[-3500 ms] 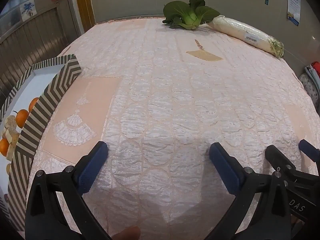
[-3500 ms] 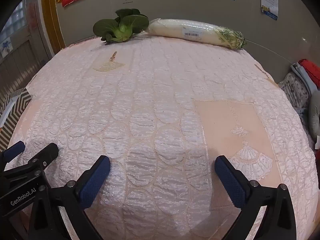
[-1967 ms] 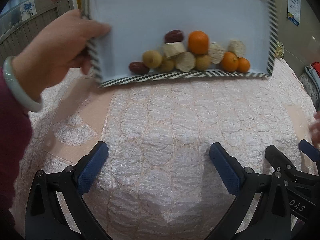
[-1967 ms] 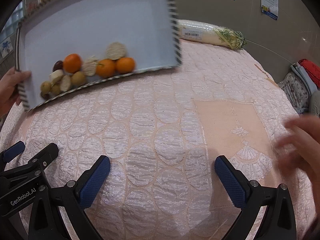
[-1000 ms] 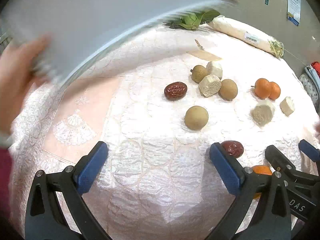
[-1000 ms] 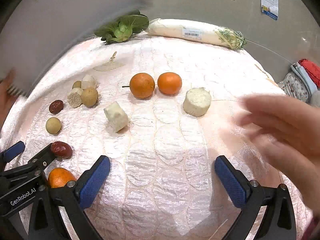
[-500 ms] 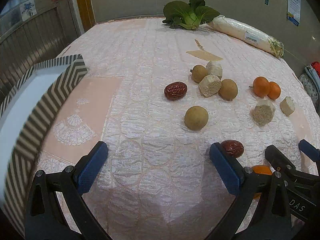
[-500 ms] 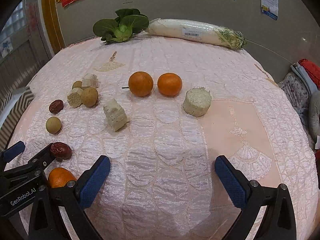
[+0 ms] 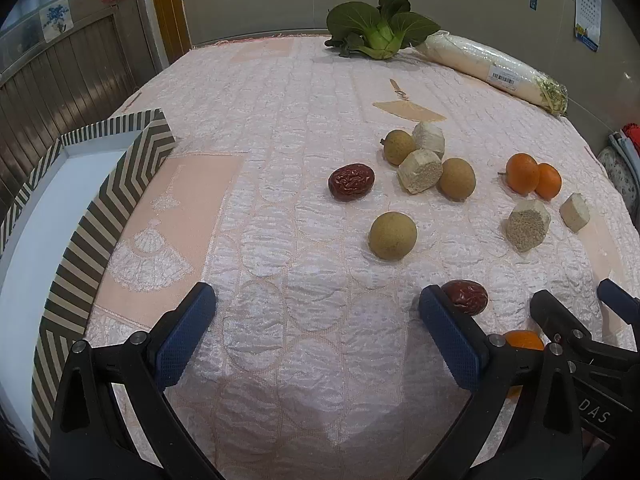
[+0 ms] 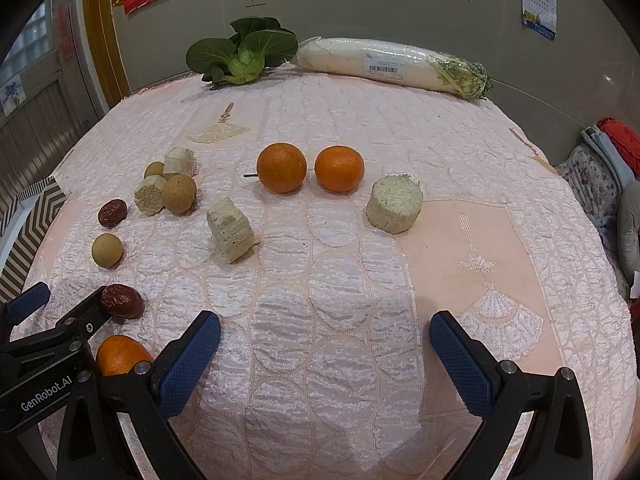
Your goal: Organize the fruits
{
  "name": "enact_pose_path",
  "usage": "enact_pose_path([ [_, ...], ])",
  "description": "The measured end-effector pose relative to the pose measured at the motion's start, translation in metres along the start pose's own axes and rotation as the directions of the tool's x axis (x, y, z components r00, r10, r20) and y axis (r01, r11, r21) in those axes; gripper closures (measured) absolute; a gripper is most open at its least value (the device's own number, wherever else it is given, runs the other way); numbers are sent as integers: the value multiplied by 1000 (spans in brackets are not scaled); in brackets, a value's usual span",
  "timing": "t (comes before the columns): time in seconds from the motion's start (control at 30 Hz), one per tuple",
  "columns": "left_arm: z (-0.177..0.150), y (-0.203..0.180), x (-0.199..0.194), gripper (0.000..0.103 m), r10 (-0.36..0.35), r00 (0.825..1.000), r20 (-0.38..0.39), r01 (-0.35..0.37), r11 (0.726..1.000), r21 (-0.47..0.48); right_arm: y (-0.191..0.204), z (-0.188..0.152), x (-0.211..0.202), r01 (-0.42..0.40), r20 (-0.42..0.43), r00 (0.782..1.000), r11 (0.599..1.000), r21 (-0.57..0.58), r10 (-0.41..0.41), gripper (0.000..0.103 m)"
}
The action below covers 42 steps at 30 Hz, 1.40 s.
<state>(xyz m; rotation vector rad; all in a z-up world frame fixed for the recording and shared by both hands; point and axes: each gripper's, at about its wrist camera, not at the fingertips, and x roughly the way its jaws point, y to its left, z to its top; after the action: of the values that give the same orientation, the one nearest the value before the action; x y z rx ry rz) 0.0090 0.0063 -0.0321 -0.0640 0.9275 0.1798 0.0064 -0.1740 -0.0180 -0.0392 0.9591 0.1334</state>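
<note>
A pink quilted cloth covers the table. At its left edge sits a striped white tray; red wrinkled dates, tan round longans and orange tangerines lie scattered mid-table. The left gripper and right gripper both gape wide near the front edge, holding nothing.

Support surface: a table under a pink quilted cloth. Far edge: bok choy beside a wrapped radish. Centre: two oranges side by side, apart from a pale cut round and a pale cut block. Left: a cluster of tan fruits and pale chunks, a date, a lone tan fruit. Near edge: a second date and a third orange. Left edge: a striped tray.
</note>
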Motion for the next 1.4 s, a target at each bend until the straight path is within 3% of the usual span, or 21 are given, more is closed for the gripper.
enact_pose_path([
  [1.4,1,-2,-1,0,-6,1000,-18,6,1000,12,0,1,0,-1,-1,1000,1000,0,1,0],
])
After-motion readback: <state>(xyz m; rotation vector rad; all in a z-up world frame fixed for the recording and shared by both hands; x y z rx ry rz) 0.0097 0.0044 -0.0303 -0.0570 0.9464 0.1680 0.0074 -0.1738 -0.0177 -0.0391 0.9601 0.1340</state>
